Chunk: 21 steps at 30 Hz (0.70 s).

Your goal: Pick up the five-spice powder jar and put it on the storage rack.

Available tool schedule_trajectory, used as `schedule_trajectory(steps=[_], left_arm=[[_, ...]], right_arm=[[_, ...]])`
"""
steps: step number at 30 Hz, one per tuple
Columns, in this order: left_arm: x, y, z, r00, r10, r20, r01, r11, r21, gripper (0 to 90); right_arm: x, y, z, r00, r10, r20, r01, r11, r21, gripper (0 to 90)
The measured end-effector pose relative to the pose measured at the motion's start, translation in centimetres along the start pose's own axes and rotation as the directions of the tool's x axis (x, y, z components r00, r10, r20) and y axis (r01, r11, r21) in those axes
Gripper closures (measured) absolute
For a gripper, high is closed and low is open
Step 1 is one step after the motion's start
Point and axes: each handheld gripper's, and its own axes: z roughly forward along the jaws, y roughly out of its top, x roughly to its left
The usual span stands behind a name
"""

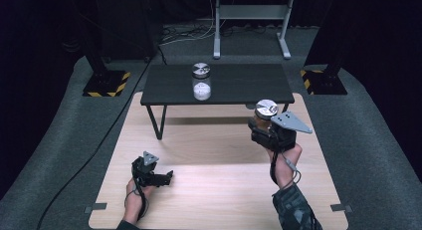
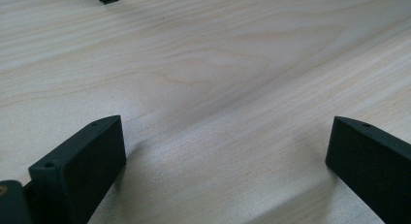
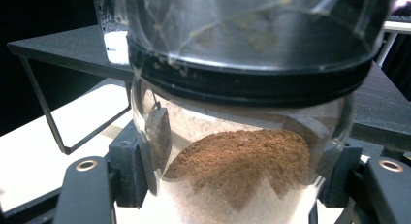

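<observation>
In the high view the right gripper (image 1: 263,124) sits right of centre, its jaws clamped on a glass jar of brown powder (image 1: 264,115) with a silver lid, held clear above the pale wooden board (image 1: 209,190). The right gripper view shows that jar (image 3: 242,156) filling the middle, both pads pressed against its glass wall. A second jar with white powder (image 1: 201,81) stands at upper centre on the black table (image 1: 239,85). The left gripper (image 1: 166,177) rests at lower left on the board, its jaws wide apart with nothing between them (image 2: 223,161)
</observation>
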Motion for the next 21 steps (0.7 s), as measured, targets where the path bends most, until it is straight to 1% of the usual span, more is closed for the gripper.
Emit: schedule_trajectory(steps=[15, 21], left_arm=[[0.0, 0.0, 0.0, 1.0, 0.0, 0.0, 0.0, 1.0, 0.0, 0.4], [0.0, 0.0, 0.0, 1.0, 0.0, 0.0, 0.0, 1.0, 0.0, 0.4]], right_arm=[[-0.2, 1.2, 1.4, 1.0, -0.007, 0.001, 0.007, 1.0, 0.005, 29.3], [0.0, 1.8, 2.1, 0.9998, -0.021, -0.006, 0.021, 1.0, 0.009, 29.3]])
